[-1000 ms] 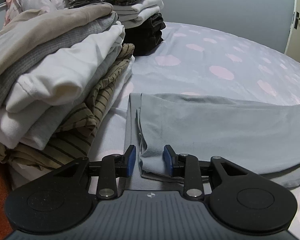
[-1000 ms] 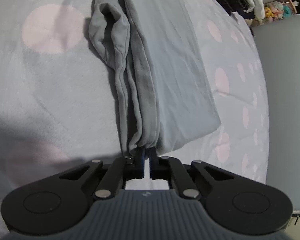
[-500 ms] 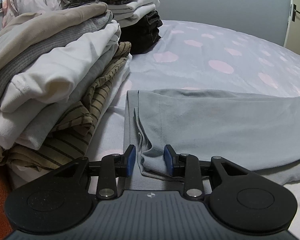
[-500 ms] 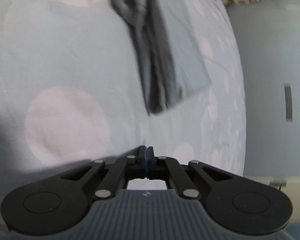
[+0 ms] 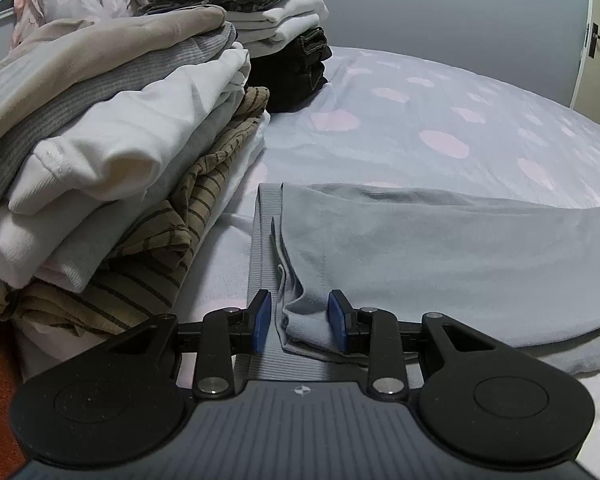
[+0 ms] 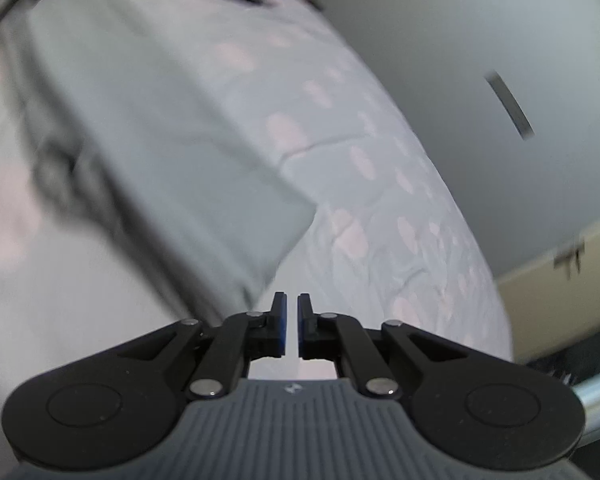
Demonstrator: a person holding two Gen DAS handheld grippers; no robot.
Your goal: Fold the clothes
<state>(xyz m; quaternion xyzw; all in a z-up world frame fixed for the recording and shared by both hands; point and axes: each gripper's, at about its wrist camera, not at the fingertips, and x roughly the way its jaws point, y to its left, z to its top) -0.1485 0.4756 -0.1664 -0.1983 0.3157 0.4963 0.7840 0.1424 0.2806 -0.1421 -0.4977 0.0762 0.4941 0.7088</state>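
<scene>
A light grey folded garment (image 5: 440, 256) lies flat on the bed. My left gripper (image 5: 300, 316) is open, its blue pads either side of the garment's near left corner, where a cuff bunches between the jaws. In the right wrist view the same garment (image 6: 152, 148) is blurred and lies ahead and to the left. My right gripper (image 6: 292, 320) holds nothing; its jaws stand slightly apart just off the garment's near corner.
A tall stack of folded clothes (image 5: 100, 152) stands close on the left. A second stack with dark and white items (image 5: 292, 40) stands behind it. The dotted bedsheet (image 5: 440, 120) stretches to the right. A wall and door (image 5: 596, 40) lie beyond.
My right gripper let go of the garment's end, pulled away and swung toward its far corner, jaws parting slightly. My left gripper stayed open at the same corner.
</scene>
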